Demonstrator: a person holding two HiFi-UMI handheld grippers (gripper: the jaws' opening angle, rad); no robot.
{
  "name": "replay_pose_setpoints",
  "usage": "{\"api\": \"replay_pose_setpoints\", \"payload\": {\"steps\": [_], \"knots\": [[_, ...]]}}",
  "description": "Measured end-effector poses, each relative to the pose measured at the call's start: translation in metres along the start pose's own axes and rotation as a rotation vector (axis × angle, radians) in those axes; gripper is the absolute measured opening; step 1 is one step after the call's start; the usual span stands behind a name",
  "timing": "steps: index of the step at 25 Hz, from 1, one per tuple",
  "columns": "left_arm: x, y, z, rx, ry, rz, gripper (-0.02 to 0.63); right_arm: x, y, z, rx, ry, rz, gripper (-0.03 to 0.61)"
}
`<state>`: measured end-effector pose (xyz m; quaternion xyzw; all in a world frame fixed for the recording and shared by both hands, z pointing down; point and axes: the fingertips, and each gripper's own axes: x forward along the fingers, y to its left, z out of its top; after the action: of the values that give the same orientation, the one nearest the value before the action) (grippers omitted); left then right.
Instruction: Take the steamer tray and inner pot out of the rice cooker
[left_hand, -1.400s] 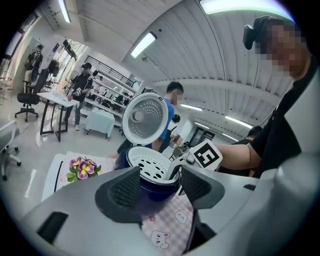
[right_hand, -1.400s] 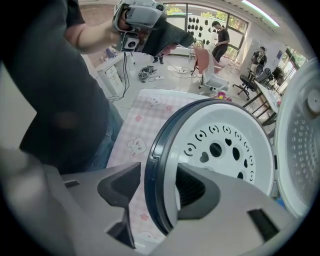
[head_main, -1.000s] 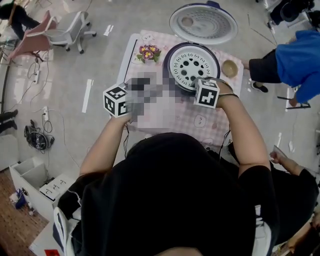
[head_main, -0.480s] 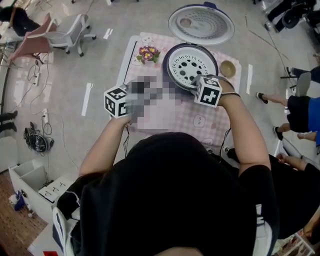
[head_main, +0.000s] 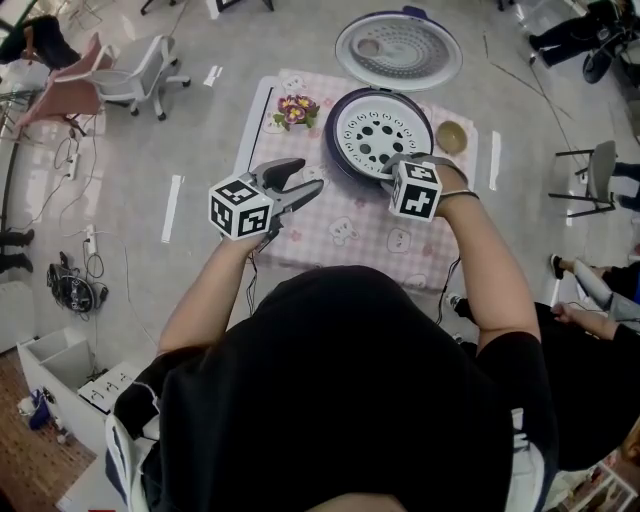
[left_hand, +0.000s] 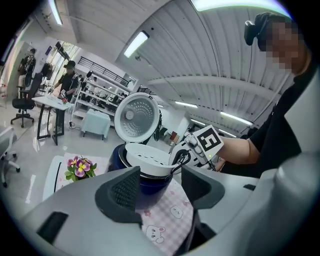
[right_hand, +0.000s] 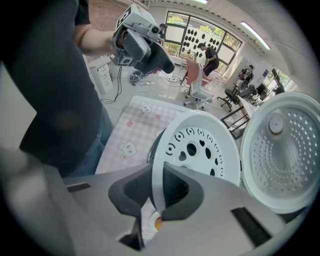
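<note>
Rice cooker, dark blue, standing open toward the far end of the desk, on a pink checked cloth printed with small animals. Round lid thrown back behind the cooker, dotted inner face turned up. White steamer tray seated in the mouth of the cooker, its floor pierced with round and heart-shaped holes.

Right gripper pointing steeply down at the side of the cooker closest to the person, over the near rim of the tray. Jaws just closed further and now pinching that thin white rim between the two dark pads, one pad on the inner side of the tray wall, the other on the outer side.

Left gripper held almost level to the left of the cooker and a little nearer to the person, above the cloth, touching neither cooker nor tray. Jaws spread wide, nothing gripped, only the cooker visible beyond the gap.

Small bunch of purple and yellow flowers just left of the cooker. Small tan bowl just right of the cooker. Grey office chair on the floor, well apart to the left of the cooker.
</note>
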<state>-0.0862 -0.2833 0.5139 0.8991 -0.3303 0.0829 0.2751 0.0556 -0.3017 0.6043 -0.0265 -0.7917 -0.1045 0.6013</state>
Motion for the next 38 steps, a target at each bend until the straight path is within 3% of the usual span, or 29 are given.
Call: {"api": "replay_pose_setpoints", "payload": {"steps": [20, 38], "knots": [[-0.028, -0.044, 0.001, 0.039, -0.014, -0.062, 0.276, -0.059, 0.036, -0.005, 0.064, 0.032, -0.152, 0.03], [-0.025, -0.094, -0.01, 0.086, 0.049, -0.185, 0.276, -0.103, 0.097, -0.055, 0.28, 0.084, -0.239, 0.031]]}}
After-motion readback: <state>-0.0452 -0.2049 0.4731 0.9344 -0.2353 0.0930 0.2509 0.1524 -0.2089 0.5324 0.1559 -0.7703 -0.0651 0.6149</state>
